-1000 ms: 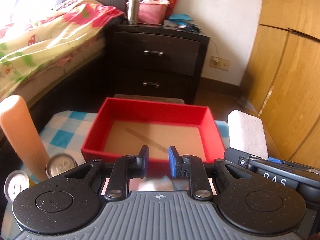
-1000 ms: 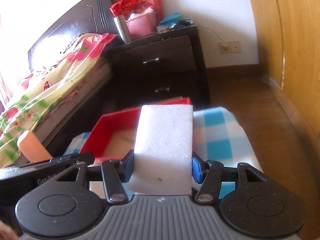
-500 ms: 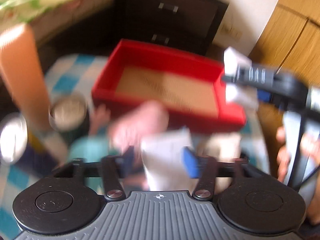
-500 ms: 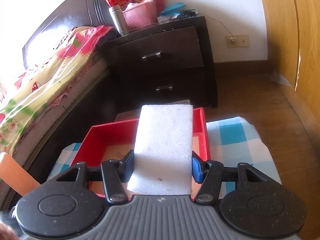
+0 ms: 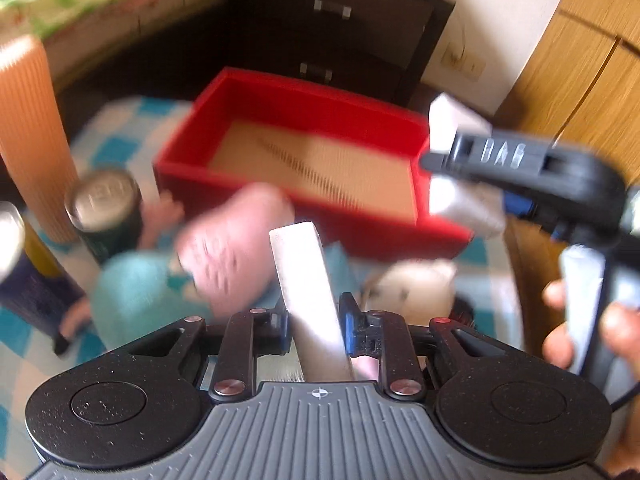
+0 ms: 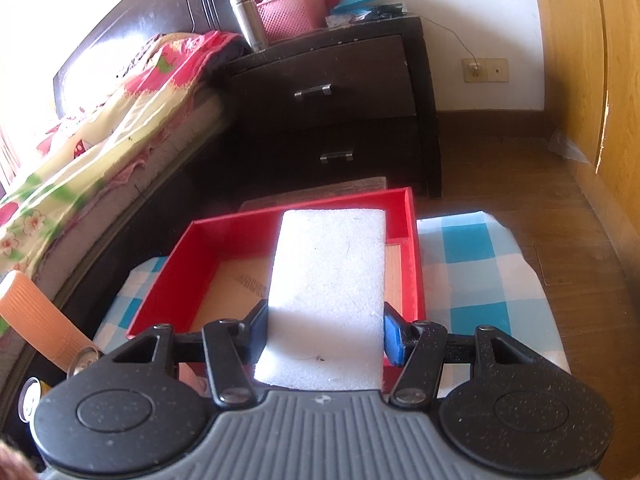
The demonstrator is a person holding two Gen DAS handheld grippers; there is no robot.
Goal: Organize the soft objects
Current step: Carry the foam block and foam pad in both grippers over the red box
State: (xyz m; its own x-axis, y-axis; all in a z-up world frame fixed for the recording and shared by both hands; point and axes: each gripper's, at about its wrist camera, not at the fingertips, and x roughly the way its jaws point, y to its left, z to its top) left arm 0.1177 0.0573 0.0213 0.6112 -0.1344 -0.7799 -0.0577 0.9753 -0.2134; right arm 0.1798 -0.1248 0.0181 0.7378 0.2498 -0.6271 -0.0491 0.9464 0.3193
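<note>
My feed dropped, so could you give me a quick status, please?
Both claws shut on white foam: right block over red box; left slab short of it. Plush toys crowd the table.

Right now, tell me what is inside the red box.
The red box shows only its bare tan cardboard floor. The white foam block in the right gripper hides part of it.

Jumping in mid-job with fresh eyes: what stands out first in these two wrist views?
The red box in the middle of the checked cloth, open, nothing in it. Each gripper grips a white foam block: the right gripper holds its block flat over the box, the left gripper holds its block on edge, short of it. Plush toys lie blurred beside the left gripper.
</note>
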